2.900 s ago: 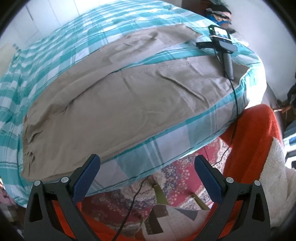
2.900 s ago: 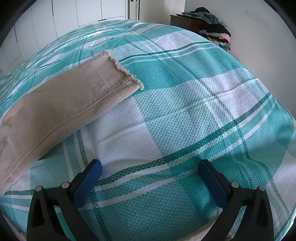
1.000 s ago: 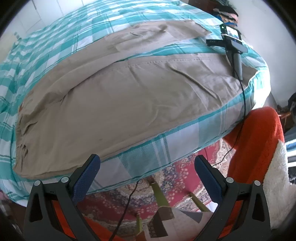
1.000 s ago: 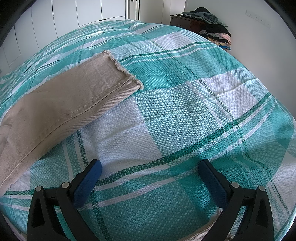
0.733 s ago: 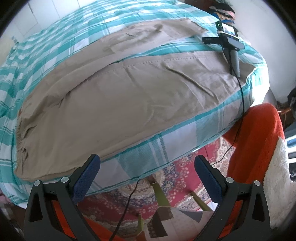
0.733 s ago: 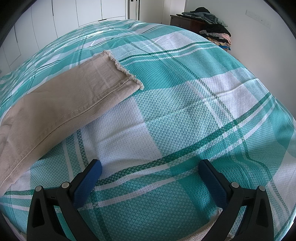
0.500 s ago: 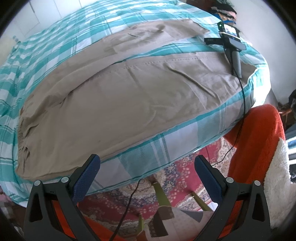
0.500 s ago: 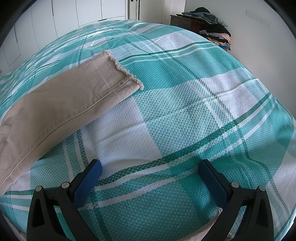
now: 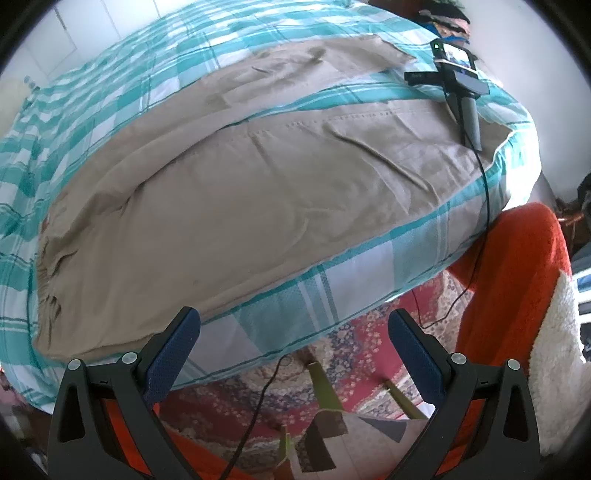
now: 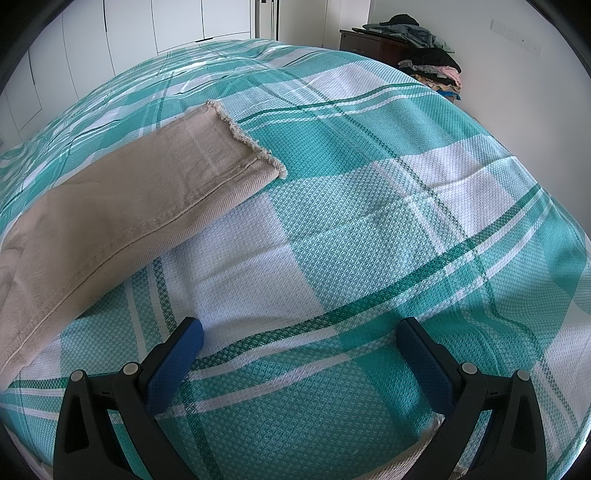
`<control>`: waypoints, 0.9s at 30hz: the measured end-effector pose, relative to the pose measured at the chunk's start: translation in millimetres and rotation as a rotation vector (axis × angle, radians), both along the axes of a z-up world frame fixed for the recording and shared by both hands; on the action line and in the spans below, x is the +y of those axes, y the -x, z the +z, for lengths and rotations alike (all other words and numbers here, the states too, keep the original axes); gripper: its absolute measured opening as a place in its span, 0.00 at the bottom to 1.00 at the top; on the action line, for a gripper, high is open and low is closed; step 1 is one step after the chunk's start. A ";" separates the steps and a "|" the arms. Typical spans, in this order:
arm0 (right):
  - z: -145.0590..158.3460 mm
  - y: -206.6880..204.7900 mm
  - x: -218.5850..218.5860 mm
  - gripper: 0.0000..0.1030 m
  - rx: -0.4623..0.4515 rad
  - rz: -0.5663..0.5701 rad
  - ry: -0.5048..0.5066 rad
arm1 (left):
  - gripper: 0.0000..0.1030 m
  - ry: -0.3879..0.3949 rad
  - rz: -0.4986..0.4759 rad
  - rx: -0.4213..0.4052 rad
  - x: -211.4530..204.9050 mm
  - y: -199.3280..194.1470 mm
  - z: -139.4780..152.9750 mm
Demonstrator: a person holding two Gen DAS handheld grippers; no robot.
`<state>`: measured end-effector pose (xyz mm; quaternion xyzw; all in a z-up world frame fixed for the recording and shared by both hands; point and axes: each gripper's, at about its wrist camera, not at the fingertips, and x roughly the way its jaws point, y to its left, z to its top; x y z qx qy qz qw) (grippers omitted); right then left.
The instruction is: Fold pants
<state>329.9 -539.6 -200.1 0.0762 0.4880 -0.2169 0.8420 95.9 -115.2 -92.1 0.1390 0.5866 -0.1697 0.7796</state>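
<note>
Beige pants (image 9: 236,192) lie spread flat on a bed with a teal and white checked cover (image 9: 110,74), waistband at the left, both legs running to the right. My left gripper (image 9: 293,343) is open and empty, held off the bed's near edge below the pants. In the right wrist view one frayed leg hem (image 10: 243,136) lies up and left of my right gripper (image 10: 301,350), which is open, empty and resting on the bed cover (image 10: 369,221). The right gripper's body shows in the left wrist view (image 9: 456,79), lying on the bed by the leg ends.
A black cable (image 9: 484,206) runs from the right gripper over the bed edge to a patterned rug (image 9: 369,339). An orange and white blanket (image 9: 517,280) lies at the right. Clothes piled on a dark cabinet (image 10: 424,55) stand beyond the bed, with white wardrobes (image 10: 147,26) behind.
The left gripper has shifted slightly, with small sways of the view over the pants. The right gripper has not moved. Both stay open.
</note>
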 end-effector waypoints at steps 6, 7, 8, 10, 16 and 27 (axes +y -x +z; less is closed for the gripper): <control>-0.1 0.1 -0.1 1.00 0.000 0.000 0.000 | 0.99 -0.006 -0.004 0.008 -2.8 0.6 -1.9; -0.1 0.1 -0.1 1.00 0.000 0.000 0.000 | 0.99 -0.009 -0.008 0.005 -3.6 0.7 -1.8; -0.2 0.1 -0.1 1.00 0.000 0.000 0.000 | 0.99 -0.012 -0.011 0.004 -4.2 0.7 -1.8; -0.1 0.0 -0.1 1.00 0.000 0.000 0.000 | 0.99 -0.013 -0.015 0.003 -5.9 0.4 -1.5; -0.1 0.0 -0.1 1.00 0.000 0.000 0.000 | 0.99 -0.019 -0.019 0.007 -8.0 -0.6 -2.0; -0.3 0.0 -0.3 1.00 0.000 0.000 0.000 | 0.99 -0.022 -0.015 0.022 -7.6 -3.5 -6.3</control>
